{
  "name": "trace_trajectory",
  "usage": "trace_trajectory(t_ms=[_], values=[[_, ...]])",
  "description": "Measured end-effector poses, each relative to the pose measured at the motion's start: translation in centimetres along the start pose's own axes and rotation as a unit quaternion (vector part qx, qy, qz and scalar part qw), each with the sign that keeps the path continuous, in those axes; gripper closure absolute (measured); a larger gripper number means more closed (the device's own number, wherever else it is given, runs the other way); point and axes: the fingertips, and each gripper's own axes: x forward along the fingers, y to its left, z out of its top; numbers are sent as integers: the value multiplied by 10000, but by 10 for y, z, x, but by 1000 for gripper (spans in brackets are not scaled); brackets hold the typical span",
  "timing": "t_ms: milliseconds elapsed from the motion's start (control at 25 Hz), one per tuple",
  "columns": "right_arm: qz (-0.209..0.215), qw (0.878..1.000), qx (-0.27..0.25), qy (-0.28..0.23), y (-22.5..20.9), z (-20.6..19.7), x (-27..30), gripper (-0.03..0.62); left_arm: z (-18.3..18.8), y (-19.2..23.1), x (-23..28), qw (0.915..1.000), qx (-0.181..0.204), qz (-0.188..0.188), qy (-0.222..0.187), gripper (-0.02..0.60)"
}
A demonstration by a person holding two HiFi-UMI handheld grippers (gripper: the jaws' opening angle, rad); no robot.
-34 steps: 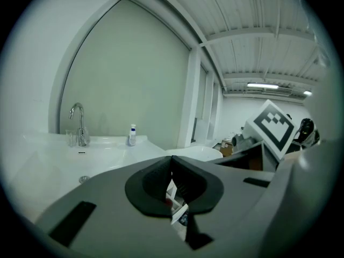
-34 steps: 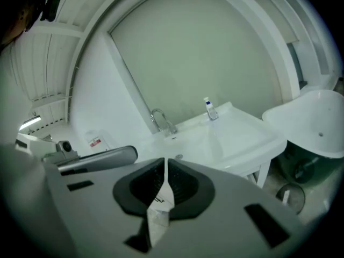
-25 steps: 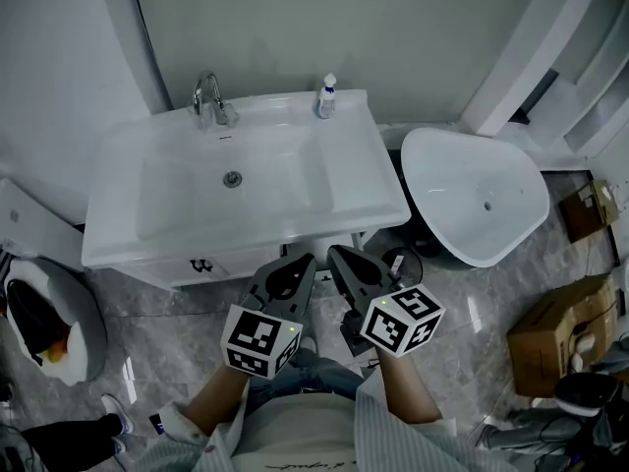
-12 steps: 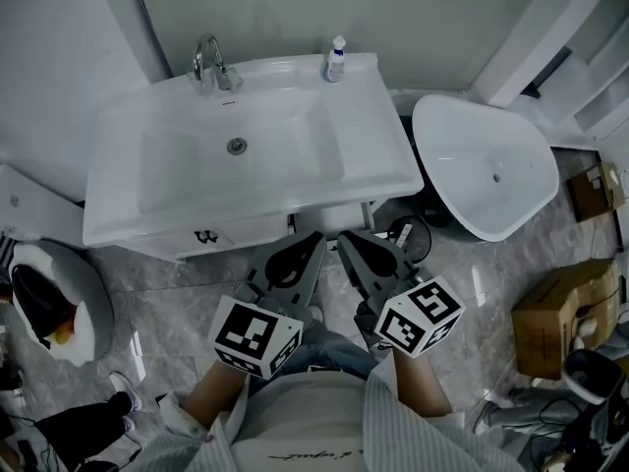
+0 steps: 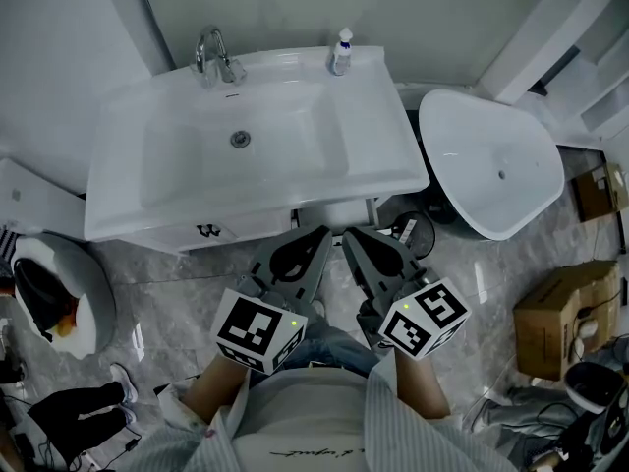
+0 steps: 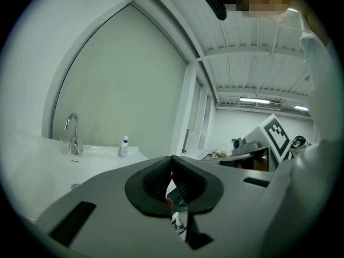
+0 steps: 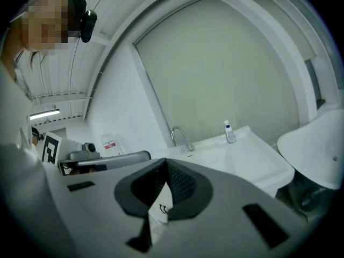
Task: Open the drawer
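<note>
A white vanity [image 5: 257, 155] carries a sink, and its white drawer front [image 5: 246, 230] runs under the front rim with a small dark handle [image 5: 206, 231]. In the head view my left gripper [image 5: 317, 234] and right gripper [image 5: 351, 236] hang side by side just in front of the cabinet, right of the handle, touching nothing. In the left gripper view the left gripper [image 6: 171, 158] has its pads meeting at the tip, empty. The right gripper [image 7: 165, 160] is shut and empty too, with a strip of white drawer front showing below its pads.
A chrome faucet [image 5: 214, 57] and a small bottle [image 5: 340, 52] stand at the sink's back edge. A white toilet bowl [image 5: 491, 165] sits close to the right. Cardboard boxes [image 5: 555, 327] lie at far right, and a round bin [image 5: 54, 298] on the left floor.
The head view has shifted, so the vanity sits slightly higher and more to the right in the picture. Both grippers stay shut, side by side, before the cabinet.
</note>
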Motion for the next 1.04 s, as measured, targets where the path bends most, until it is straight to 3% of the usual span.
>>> trace_trajectory(t_ms=[1040], values=[[-11, 9996, 131, 256, -5, -17, 2, 585, -9, 2, 0, 9999, -46, 3, 125, 566]])
